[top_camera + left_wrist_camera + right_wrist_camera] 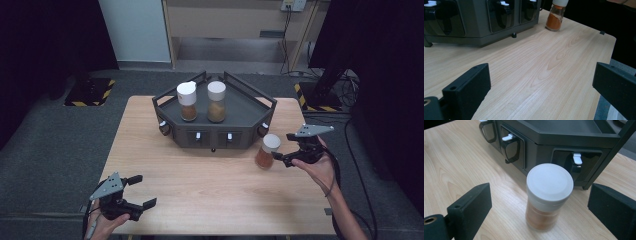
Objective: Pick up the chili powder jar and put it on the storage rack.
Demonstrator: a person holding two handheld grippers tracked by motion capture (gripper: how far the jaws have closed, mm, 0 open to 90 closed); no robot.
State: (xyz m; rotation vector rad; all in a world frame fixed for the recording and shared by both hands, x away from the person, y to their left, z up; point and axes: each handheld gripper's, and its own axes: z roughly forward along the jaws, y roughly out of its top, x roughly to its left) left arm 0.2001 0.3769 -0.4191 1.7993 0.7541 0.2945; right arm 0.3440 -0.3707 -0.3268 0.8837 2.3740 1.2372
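On the pale wood-grain surface (pixel 200 180), a clear cylindrical jar (pixel 267 151) of orange powder with a matte white lid is standing beside the dark angular rack (pixel 214 117). Right tongs (pixel 280 157) are gaping wide around it, not touching. Left tongs (pixel 142 191) are hovering open, empty, well apart.

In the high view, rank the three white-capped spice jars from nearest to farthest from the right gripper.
1. Jar on the wooden table, just left of the right gripper.
2. Right-hand jar on the dark rack.
3. Left-hand jar on the rack, farthest.
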